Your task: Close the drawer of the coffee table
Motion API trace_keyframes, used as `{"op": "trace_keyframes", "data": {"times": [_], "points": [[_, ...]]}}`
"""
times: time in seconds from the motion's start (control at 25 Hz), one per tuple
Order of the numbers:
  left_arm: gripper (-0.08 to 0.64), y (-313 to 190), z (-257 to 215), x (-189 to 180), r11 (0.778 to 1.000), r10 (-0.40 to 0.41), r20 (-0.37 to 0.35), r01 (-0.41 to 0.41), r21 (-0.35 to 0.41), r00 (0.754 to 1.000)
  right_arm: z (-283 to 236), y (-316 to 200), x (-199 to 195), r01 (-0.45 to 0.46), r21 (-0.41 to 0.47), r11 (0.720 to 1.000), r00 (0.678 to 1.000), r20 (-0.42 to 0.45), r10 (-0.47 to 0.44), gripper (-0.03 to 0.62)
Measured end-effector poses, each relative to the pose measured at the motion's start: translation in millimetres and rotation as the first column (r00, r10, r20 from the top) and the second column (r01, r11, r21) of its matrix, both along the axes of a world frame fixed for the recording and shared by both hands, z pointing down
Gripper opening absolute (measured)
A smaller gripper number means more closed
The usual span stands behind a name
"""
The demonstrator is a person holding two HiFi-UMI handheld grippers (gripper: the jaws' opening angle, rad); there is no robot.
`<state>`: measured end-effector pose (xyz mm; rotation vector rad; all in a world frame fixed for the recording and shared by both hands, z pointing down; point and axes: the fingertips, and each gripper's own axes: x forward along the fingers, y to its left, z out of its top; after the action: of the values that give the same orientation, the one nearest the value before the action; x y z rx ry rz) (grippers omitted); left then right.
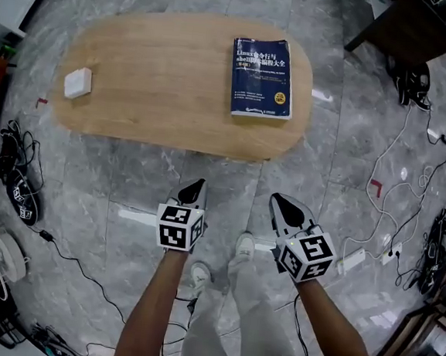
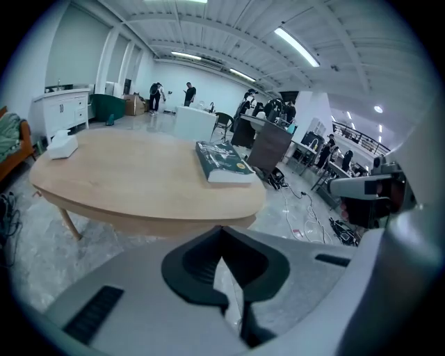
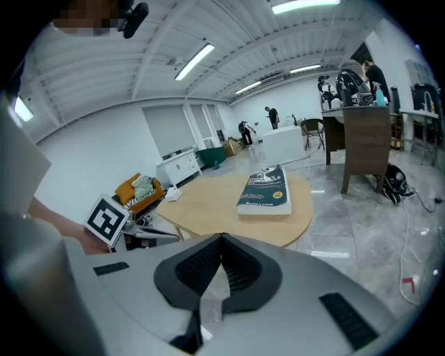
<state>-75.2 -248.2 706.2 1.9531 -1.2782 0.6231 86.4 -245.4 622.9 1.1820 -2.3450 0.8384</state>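
While you hold both tools low over the grey floor (image 1: 129,184), each one is clenched. The left tool (image 1: 193,188) has its jaws pressed tip to tip with nothing between them. The right tool (image 1: 285,208) is the same, empty and touching nothing. Ahead of both tools, apart from their tips, stands the coffee table (image 1: 161,90), its oval wooden worktop (image 1: 173,126) pale and level. A dark blue book (image 1: 261,77) lies flat on it ahead of your right tool, near the worktop's right end. A small white box (image 1: 78,83) sits ahead and far to the left of your left tool. The drawer cannot be made out along the table's near edge in any view.
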Motion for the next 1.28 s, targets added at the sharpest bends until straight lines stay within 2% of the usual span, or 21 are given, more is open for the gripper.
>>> {"op": "trace_keyframes", "data": {"times": [0.12, 0.28, 0.4, 0.84, 1.0, 1.28], "points": [[0.002, 6, -24, -7, 1.0, -0.002, 0.013, 0.002, 0.02, 1.0, -16, 4, 3, -0.026, -0.006, 1.0, 1.0, 0.008, 0.026, 0.012], [0.002, 16, -57, -8, 0.999, -0.009, 0.012, 0.008, 0.046, 1.0, -44, 11, 7, -0.009, 0.035, 0.999, 1.0, -0.025, 0.01, 0.012], [0.002, 27, -84, -8, 0.998, -0.015, 0.006, 0.015, 0.064, 1.0, -65, 19, 5, -0.008, 0.053, 0.999, 1.0, -0.016, 0.009, 0.012], [0.002, 69, -172, 4, 0.99, -0.014, -0.068, 0.023, 0.137, 0.998, -129, 68, -18, 0.065, 0.104, 0.992, 0.998, -0.023, -0.063, 0.012], [0.002, 86, -200, 10, 0.986, 0.014, -0.066, -0.003, 0.166, 0.998, -154, 82, -26, 0.096, 0.127, 0.987, 0.995, -0.034, -0.093, 0.012], [0.003, 111, -250, 7, 0.976, 0.04, -0.072, -0.023, 0.219, 0.997, -204, 84, -24, 0.048, 0.214, 0.976, 0.998, -0.038, -0.041, 0.012]]}}
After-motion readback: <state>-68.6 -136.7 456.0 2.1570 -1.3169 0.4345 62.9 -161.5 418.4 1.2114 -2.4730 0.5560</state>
